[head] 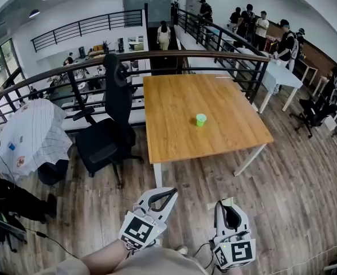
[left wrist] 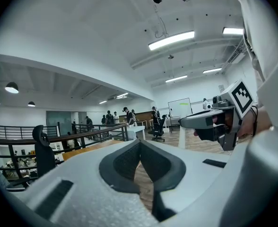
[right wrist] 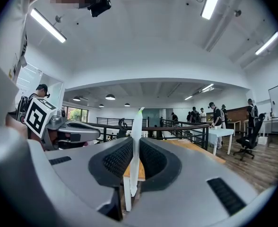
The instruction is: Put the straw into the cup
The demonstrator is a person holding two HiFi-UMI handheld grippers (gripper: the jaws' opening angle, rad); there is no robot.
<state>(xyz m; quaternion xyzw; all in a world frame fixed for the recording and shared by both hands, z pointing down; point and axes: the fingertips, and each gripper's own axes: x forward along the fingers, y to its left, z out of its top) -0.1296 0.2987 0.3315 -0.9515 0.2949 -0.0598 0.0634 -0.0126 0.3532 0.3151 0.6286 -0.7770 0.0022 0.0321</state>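
A: Which step is in hand?

B: The carry, it is judged. The straw is already gripped, and the cup has not been reached.

A: How is the straw held?

B: It is pinched in the right gripper, whose jaws are closed down to a narrow gap that is filled by the straw. It is stood upright across the level jaws, with a greenish tip above and a shorter end below.

A: And the left gripper?

B: Its jaws are brought together at the tips, and nothing is seen between them.

A: Where is the cup?

B: It is set upright and alone on the table, towards the near right part. Both grippers are held low, well apart from it, with floor between.

A: What is called for next?

B: The table must be approached and the right gripper brought above the cup. The straw's lower end has to be lined up over the mouth and lowered inside, and only then are the jaws to be opened. The cup is judged to be light, so it could be tipped by a knock on the rim; it may be steadied by the left gripper
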